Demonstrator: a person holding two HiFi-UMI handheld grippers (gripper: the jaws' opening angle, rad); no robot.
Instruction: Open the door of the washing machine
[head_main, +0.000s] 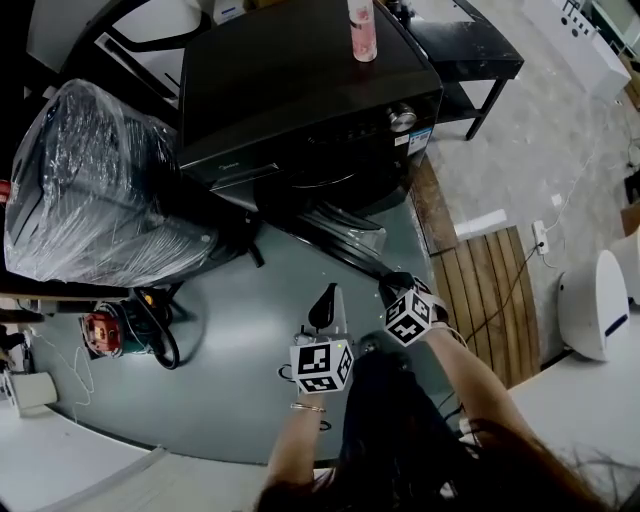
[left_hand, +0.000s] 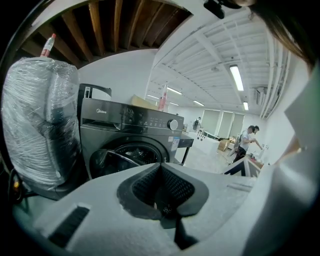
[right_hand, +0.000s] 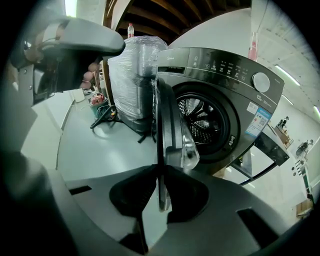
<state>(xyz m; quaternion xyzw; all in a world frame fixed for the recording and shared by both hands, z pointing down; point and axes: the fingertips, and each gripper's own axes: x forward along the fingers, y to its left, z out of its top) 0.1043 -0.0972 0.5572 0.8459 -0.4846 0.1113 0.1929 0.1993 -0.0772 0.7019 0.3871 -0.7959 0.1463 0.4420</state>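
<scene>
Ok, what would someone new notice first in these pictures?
The dark grey front-loading washing machine at top centre, its round glass door swung open with the right gripper clamped on its edge. Left of it stands a bulky dark object wrapped in clear plastic film.

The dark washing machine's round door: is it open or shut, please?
Open: the round door stands out from the exposed drum, edge in the right gripper.

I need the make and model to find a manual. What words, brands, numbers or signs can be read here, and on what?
"Midea": on the washing machine, drawer front, in the left gripper view; small, so probably rather than certainly.
Control panel labels: too small to read.
Sticker on the machine's front: blurred, unreadable.
Pink bottle label: unreadable.
No model number can be made out.
</scene>
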